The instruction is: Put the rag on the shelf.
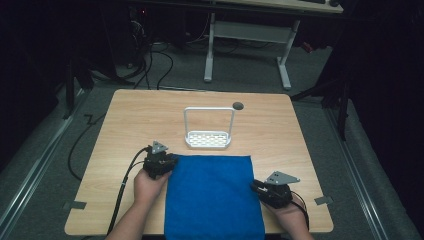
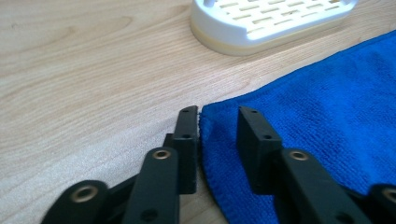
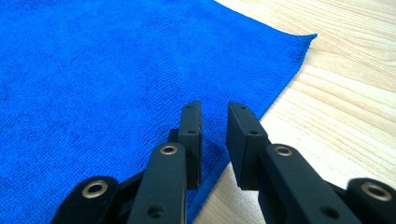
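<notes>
A blue cloth (image 1: 212,192) is laid flat on a wooden table (image 1: 125,120), its near end hanging over the table edge by the person. Its long axis runs away from the person, toward a white rack (image 1: 208,139) w/ a tall wire handle, set just beyond the cloth's far edge.

Left tongs (image 1: 167,161) are held at the cloth's far left corner. In the left gripper view, the jaws are seen apart, w/ the cloth's corner edge (image 2: 205,140) lying in the gap between them; the pads are not pressed on it. The cloth spreads to the right of these tongs, bare wood to the left, the rack (image 2: 271,23) ahead.

Right tongs (image 1: 259,189) are held at the cloth's right edge, partway down its length. In the right gripper view, the jaws are seen apart w/ a narrow gap, straddling the edge (image 3: 219,172); nothing is clamped. The cloth lies to the left of these tongs, its far right corner (image 3: 306,37) ahead.

The left tongs are judged better placed for a pinch, being already at a corner; the right would need to be slid along the edge to the corner ahead.

No brand, label or writing can be read anywhere.
</notes>
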